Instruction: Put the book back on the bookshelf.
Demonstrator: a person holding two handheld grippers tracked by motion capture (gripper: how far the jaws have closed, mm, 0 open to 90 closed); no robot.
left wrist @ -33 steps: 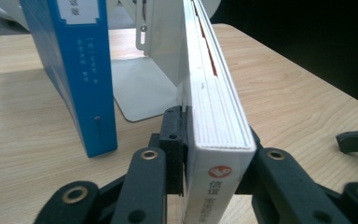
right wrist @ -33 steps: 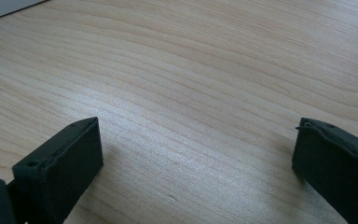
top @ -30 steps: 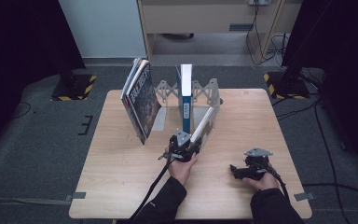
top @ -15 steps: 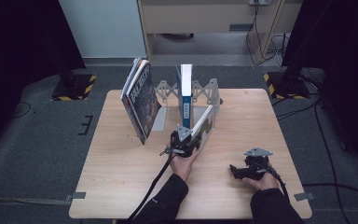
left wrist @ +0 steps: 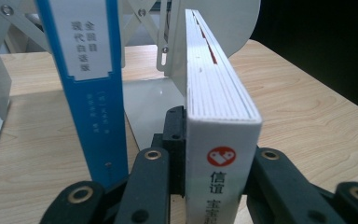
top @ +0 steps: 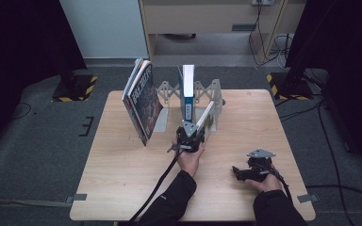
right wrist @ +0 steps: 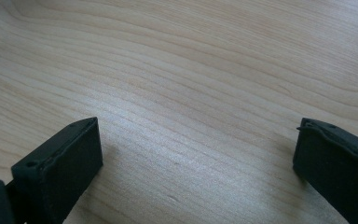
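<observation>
While the left tongs (left wrist: 216,186) have just been closing and now clamp the white book (left wrist: 219,116) by its spine end, it leans just right of the upright blue book (top: 187,92) in the metal rack (top: 207,92). Stiff, fairly heavy and glossy, it wants a grip low across both covers. Right tongs (right wrist: 196,163) rest wide open, empty, on the worktop (top: 122,183).

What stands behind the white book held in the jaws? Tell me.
Behind the white book, clamped in the left gripper, stands the grey metal book rack, with an upright blue book beside it. The white book covers the rack's base behind it.
</observation>
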